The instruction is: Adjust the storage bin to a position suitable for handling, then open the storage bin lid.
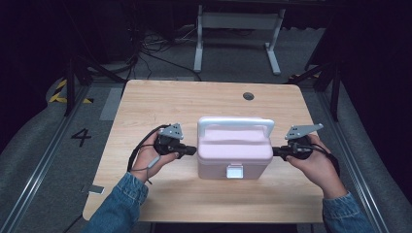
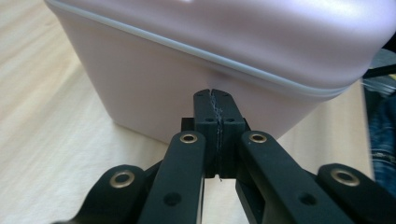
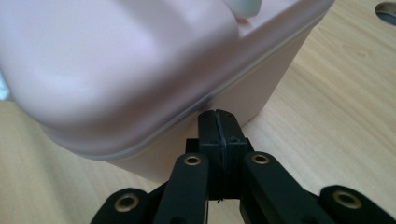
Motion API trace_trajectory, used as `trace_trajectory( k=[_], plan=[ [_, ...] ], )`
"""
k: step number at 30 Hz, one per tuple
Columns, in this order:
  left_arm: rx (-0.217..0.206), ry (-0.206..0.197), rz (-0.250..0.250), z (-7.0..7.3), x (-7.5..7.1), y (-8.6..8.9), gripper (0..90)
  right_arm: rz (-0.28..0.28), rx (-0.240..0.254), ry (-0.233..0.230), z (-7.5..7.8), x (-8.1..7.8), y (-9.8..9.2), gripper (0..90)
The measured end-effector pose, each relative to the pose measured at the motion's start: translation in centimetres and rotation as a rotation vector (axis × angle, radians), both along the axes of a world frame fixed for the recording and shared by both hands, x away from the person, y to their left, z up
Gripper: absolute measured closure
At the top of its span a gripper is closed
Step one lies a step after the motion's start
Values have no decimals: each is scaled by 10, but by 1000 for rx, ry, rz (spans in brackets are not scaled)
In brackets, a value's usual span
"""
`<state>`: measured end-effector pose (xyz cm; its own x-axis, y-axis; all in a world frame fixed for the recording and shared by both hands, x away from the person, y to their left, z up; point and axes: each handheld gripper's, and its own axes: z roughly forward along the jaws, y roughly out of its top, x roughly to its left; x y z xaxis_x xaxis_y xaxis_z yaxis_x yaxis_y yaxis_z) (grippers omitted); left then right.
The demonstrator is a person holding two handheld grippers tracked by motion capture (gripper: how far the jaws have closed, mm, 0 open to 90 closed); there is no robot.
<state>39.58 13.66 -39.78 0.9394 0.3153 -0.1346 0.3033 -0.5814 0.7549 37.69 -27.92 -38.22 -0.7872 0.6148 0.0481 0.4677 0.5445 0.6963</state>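
A painted "4" (image 1: 81, 137) marked the floor left of your desk (image 1: 145, 107). The pink lidded box (image 1: 234, 153) sat mid-desk, long axis left-right, white latch (image 1: 235, 172) facing you, bearing no readable label. Your left tool (image 1: 193, 151) and right tool (image 1: 275, 152), each with jaws pressed together, met its opposite ends.

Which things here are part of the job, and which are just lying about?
In play:
pink lidded box, white handle, front latch
left gripper, shut, tips at the box's left side
right gripper, shut, tips at its right side

Lying about:
wooden table, with its cable hole
white stand on the floor
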Motion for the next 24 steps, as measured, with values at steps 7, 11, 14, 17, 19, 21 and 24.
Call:
trace_trajectory(
  k=[7, 11, 14, 17, 19, 21, 24],
  plan=[
    [10, 12, 18, 1, -1, 0, 859, 0, 43, 8, -5, -8, -6, 878],
    [1, 25, 63, 3, -1, 6, 812, -18, 48, 5, -5, -11, -12, 832],
    [-24, 28, 96, 7, -1, 12, 760, -39, 42, 4, -2, -13, -17, 780],
    [-45, 12, 127, 15, -2, 17, 704, -61, 30, -3, 0, -16, -22, 717],
    [-54, -3, 144, 23, -4, 18, 668, -72, 25, -2, 2, -19, -25, 700],
    [-64, -9, 153, 27, -4, 19, 653, -79, 23, -2, 3, -20, -27, 694],
    [-73, -21, 157, 37, -7, 18, 610, -101, 25, -2, 6, -25, -33, 686]
  ],
)
